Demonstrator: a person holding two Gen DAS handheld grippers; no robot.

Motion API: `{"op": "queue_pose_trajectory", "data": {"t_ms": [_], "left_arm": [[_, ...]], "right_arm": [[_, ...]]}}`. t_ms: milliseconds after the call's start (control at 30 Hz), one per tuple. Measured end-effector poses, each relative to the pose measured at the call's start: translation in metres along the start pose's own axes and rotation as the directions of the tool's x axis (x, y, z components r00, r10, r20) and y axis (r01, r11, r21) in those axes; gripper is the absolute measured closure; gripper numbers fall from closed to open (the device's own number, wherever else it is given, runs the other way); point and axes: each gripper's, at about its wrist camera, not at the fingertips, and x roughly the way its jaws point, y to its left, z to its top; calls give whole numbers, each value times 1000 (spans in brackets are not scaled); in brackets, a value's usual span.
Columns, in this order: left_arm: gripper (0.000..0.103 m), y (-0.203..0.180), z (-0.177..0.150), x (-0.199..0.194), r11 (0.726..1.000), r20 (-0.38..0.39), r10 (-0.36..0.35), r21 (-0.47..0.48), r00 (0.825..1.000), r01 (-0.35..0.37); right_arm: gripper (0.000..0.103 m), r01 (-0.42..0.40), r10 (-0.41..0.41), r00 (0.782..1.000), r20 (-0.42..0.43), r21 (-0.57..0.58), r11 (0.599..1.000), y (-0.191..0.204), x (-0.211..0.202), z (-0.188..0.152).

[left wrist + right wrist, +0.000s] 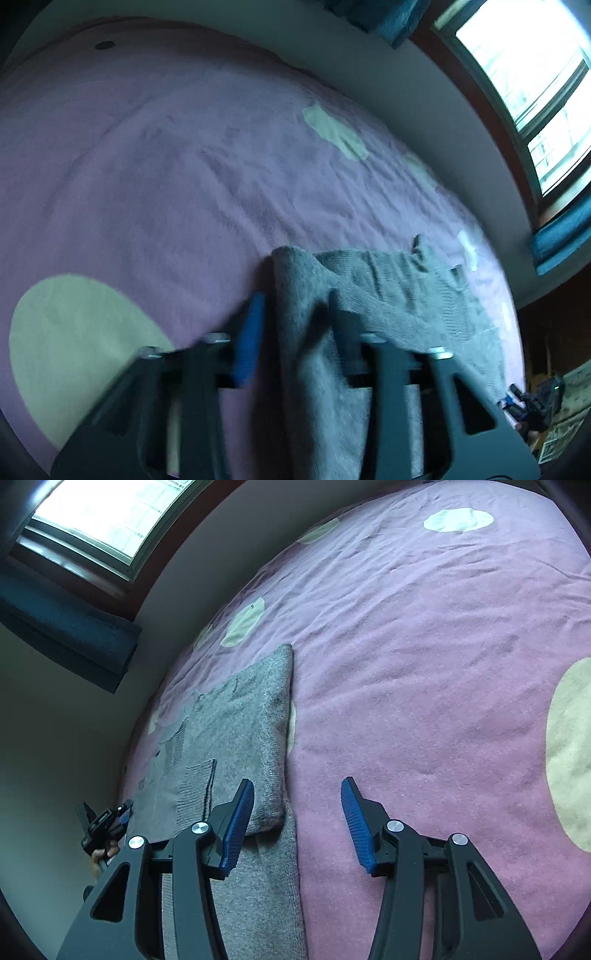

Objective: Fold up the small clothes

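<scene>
grey sweater (240,716), folded on pink bedspread (424,664); left tool (293,332) blurred, fingers apart around a fold; right tool (297,823) wide, empty.

One grey knitted garment (243,720) lies on one pink bed cover (424,664). Two grippers appear: the left gripper (295,325) and the right gripper (297,823), each with two fingers. One window (110,517) shows, and one dark curtain (62,627) hangs beside it.
</scene>
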Motion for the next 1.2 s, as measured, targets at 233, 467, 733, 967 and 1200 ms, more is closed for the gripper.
{"op": "queue_pose_trajectory", "data": {"t_ms": [233,467,733,967,1200], "left_arm": [[82,-4,-20,-23,999,-17,-31,23,999,31],[69,3,-116,-87,992,-105,-118,31,987,122],[68,5,-228,-165,973,-177,-222,32,959,231],[64,-5,-286,-200,945,-287,-291,64,913,321],[65,-26,-314,-201,919,-343,-331,92,879,382]], "right_arm": [[53,-40,40,999,-35,-10,999,2,-18,-15],[49,-109,100,979,-177,-41,993,-4,-50,-75],[45,-220,189,928,-320,-65,973,4,-90,-149],[45,-306,262,878,-399,-49,951,12,-106,-197],[45,-334,237,849,-472,-133,933,25,-119,-228]]}}
